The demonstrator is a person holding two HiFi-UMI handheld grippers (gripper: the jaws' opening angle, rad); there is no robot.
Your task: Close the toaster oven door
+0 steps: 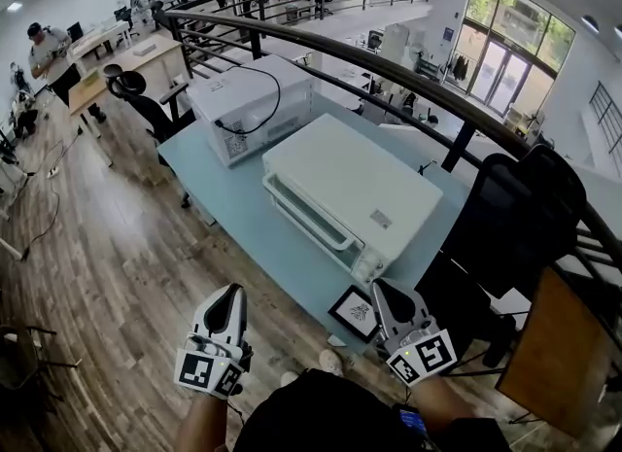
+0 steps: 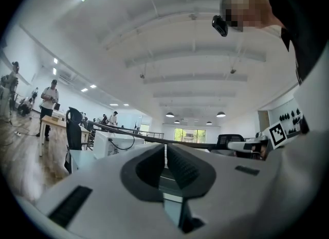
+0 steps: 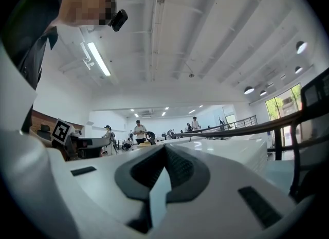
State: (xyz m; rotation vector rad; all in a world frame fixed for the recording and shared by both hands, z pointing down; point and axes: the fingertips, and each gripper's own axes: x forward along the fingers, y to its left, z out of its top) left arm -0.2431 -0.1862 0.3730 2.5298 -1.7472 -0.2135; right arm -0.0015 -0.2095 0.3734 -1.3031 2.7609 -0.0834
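Both tools are pinched together with nothing in them: the left tool (image 1: pixel 231 295) sits at the bottom of the head view just left of centre, and its own view shows the ribbed pads meeting with no gap. The right tool (image 1: pixel 382 290) sits just right of centre, pads together and equally empty. Both hang low in the frame, near the close edge of the counter (image 1: pixel 243 222) and apart from everything on it. The toaster oven (image 1: pixel 355 183) lies in the middle of the frame, its front facing lower left, and the door (image 1: pixel 309 219) with its long handle runs along that front. From this steep angle the door looks raised against the body, but I can't tell whether it is fully seated. If it needs a push, I'd be pushing with a narrow closed tip, and that's the risk. The tip could skid off the smooth door or handle, and the door could drop back open. Push too hard and the whole oven may slide across the counter toward the upper right, where the railing (image 1: pixel 389 66) runs. Watch the small marker card (image 1: pixel 355 312) too. It sits at the counter's near corner, just beside my right tool, and a careless swing could knock it off. The second white appliance (image 1: pixel 253 100) at upper left is well clear.
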